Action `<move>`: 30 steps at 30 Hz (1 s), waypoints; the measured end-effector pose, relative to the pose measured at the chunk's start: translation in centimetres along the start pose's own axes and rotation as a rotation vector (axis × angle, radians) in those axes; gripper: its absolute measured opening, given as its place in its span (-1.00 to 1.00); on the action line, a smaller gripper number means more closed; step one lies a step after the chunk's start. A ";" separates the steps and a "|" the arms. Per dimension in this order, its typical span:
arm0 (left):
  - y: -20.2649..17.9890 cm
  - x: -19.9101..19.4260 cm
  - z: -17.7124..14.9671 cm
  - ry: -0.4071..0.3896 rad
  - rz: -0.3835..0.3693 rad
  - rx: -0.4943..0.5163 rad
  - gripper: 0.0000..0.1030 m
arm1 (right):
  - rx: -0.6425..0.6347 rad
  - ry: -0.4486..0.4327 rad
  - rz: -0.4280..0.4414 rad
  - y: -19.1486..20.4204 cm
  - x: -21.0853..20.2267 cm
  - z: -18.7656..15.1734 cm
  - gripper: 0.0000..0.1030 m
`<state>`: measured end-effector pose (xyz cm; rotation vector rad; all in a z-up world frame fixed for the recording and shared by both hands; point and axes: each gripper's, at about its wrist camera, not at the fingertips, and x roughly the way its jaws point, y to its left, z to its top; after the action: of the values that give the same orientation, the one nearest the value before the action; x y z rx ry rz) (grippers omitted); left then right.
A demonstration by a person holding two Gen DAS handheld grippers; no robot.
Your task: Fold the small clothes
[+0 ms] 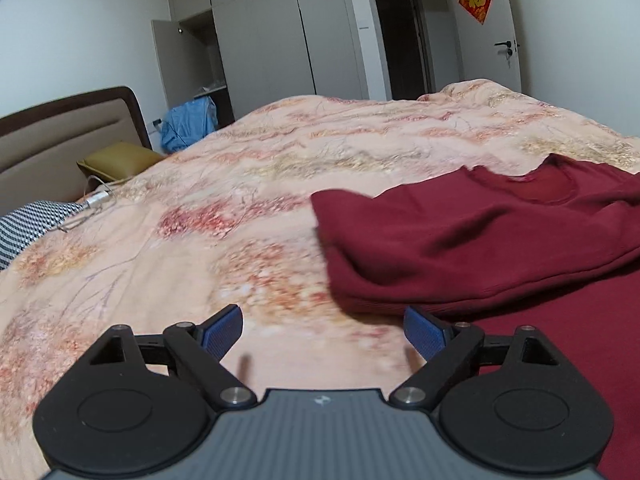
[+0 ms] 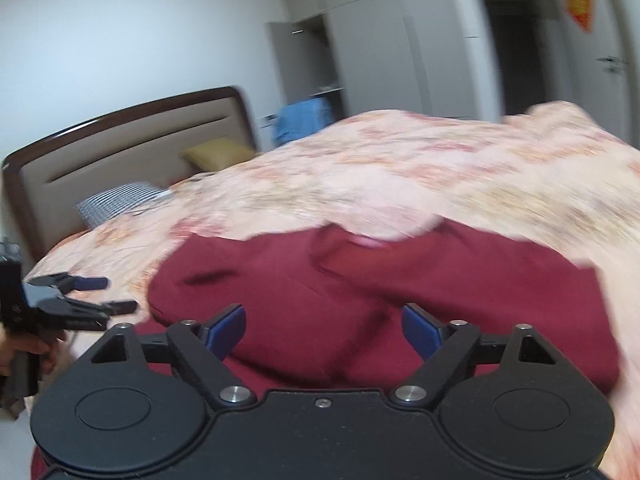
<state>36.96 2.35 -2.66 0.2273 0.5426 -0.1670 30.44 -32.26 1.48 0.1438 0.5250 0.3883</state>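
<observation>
The left gripper hangs over the floral bed quilt, its 2 fingers spread wide, empty. Right of it lies the dark red shirt. The right gripper hovers above that shirt, fingers likewise apart.

Right gripper: sitting at the bottom of the view, blue-padded fingers spreading wide apart, nothing lying between them, hovering over the garment.

Dark red garment: lying on the bed, partly folded over itself; blurred, so its neckline is not resolving clearly.

Floral quilt: covering the bed, peach with reddish patterning, bunching just behind the garment.

Left gripper: showing at the left edge, jaws parting, a hand gripping its handle.

Headboard: standing behind, with a mustard pillow and a checked pillow resting against it.
</observation>
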 end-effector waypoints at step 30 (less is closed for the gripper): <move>0.0 3.7 0.4 -0.108 -0.167 0.323 -0.82 | -0.178 0.270 0.227 13.4 26.9 10.7 -0.97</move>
<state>40.32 1.91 -4.27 0.4850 0.4253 -0.4285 52.99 -9.69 1.33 -0.0230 0.7398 0.6791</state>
